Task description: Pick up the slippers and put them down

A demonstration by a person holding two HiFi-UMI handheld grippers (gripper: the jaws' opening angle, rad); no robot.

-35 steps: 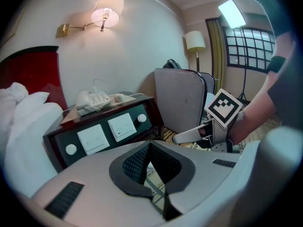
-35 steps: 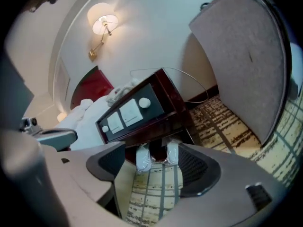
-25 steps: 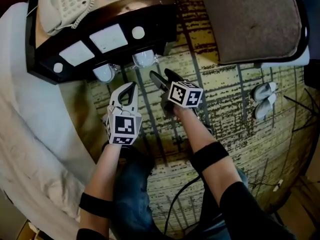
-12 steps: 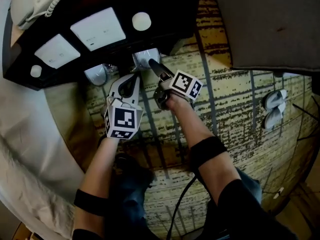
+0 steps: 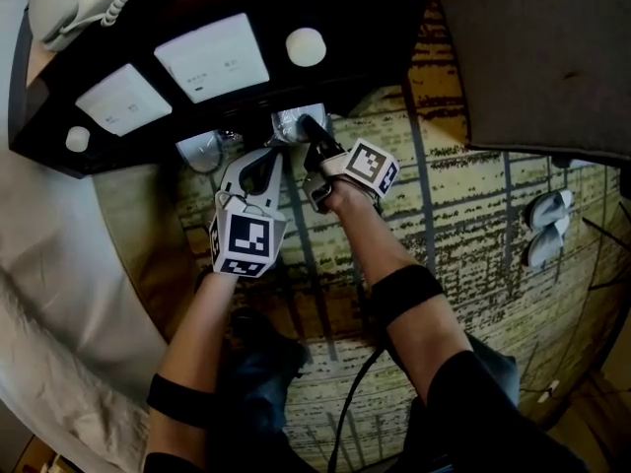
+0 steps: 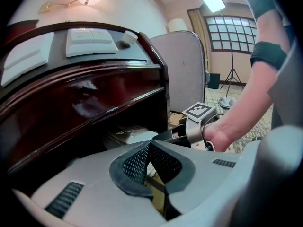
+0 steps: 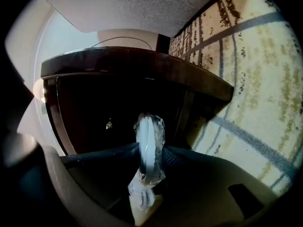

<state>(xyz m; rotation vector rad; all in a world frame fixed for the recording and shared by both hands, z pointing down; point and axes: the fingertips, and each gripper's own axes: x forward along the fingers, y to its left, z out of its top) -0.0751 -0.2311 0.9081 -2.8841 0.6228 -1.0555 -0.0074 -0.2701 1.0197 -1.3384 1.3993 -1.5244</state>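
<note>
Two plastic-wrapped white slipper packs lie on the carpet under the dark nightstand (image 5: 296, 82): one (image 5: 292, 122) at the right, one (image 5: 200, 149) at the left. My right gripper (image 5: 310, 130) reaches under the nightstand; its jaws have just been closing, and the pads now press on the right pack (image 7: 148, 148), which stands on edge between them. My left gripper (image 5: 262, 158) is just left of it, shut and empty, its tips (image 6: 149, 146) meeting in front of the shelf opening. The right gripper's marker cube (image 6: 203, 111) shows in the left gripper view.
A loose white slipper pair (image 5: 547, 227) lies on the patterned carpet at the far right. A grey upholstered chair (image 5: 532, 57) stands at the upper right and a bed (image 5: 59, 294) runs along the left. Cards and a phone lie on the nightstand top.
Both grippers came down and in toward the nightstand's base. The right gripper rolled and its jaws closed onto the right wrapped slipper pack.
</note>
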